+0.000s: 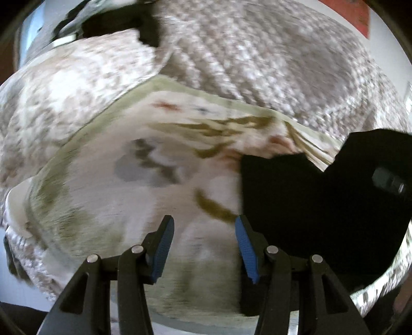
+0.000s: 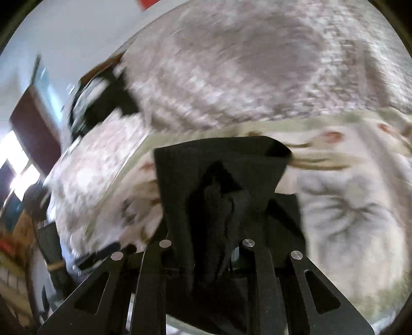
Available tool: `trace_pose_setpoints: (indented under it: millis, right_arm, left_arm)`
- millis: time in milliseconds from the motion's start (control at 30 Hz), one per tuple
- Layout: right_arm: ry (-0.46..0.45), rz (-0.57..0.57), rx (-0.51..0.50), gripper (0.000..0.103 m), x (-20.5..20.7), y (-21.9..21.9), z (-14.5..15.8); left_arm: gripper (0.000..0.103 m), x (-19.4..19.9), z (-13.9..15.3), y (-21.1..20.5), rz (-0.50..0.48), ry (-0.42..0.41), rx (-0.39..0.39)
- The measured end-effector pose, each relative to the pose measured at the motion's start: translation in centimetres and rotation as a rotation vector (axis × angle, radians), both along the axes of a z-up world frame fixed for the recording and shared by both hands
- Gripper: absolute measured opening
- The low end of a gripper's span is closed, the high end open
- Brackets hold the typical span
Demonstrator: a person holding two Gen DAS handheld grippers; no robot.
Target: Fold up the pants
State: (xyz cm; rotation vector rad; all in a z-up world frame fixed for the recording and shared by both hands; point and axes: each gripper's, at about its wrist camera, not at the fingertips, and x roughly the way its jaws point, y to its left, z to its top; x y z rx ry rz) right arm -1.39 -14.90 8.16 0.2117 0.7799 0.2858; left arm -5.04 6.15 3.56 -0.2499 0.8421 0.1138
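The black pants (image 1: 296,206) lie at the right of the left wrist view on a white patterned cloth (image 1: 128,159). My left gripper (image 1: 204,237) is open and empty above that cloth, its blue pads (image 1: 164,247) apart, just left of the pants. In the right wrist view the pants (image 2: 221,165) hang bunched over and between the fingers of my right gripper (image 2: 219,232), which is shut on them. The fingertips are hidden by the fabric. Both views are motion-blurred.
A grey-white textured blanket (image 1: 257,51) covers the bed behind the cloth, also in the right wrist view (image 2: 244,64). A dark object (image 1: 113,23) lies at the far left edge. A white wall (image 2: 72,33) and room clutter (image 2: 23,219) show at left.
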Motion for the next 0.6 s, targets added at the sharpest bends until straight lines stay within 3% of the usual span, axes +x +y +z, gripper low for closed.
trace_pose_setpoints:
  millis: [200,400,600]
  right_arm:
    - [0.089,0.136,-0.115,0.02,0.9,4.6,-5.1]
    - [0.034,0.14,-0.189,0.02,-0.1,5.3,-4.2]
    - [0.023,0.171,-0.264,0.02,-0.6,6.7,-5.5]
  left_arm:
    - [0.052,-0.4,0.1,2.3,0.065,-0.004,-0.038]
    - [0.052,-0.6,0.5,2.8,0.071,-0.012,-0.066]
    - [0.052,-0.8,0.7,2.9,0.075,-0.019,-0.07]
